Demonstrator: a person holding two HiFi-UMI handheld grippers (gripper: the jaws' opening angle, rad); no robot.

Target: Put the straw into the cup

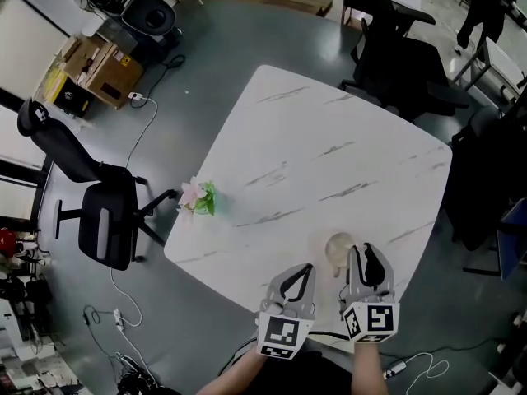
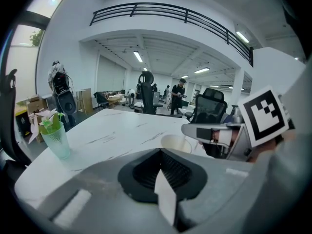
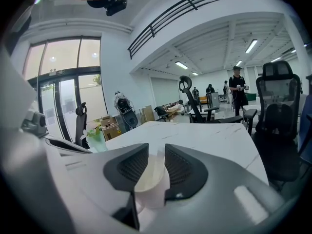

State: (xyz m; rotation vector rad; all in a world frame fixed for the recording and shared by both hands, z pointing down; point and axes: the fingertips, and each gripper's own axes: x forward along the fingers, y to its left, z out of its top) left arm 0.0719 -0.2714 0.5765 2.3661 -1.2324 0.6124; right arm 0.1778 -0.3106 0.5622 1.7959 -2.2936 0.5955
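Left gripper: clamps the straw between closed jaws, the flat white end poking back toward the camera. Hovers low over the table, near its closest edge, just left of the cup and apart from it.

Right gripper: stands spread wide around the cup, one pad on each side and close to its wall. Grips nothing. Sits just beside the left gripper.

Cup: stands upright and open-topped on the white marbled table, near the edge closest to the person. Straw outside it, in the left jaws.

Farther left on the table: a glass with pink flowers and green leaves, well apart from the cup.

Around the table: black office chairs on a grey floor.
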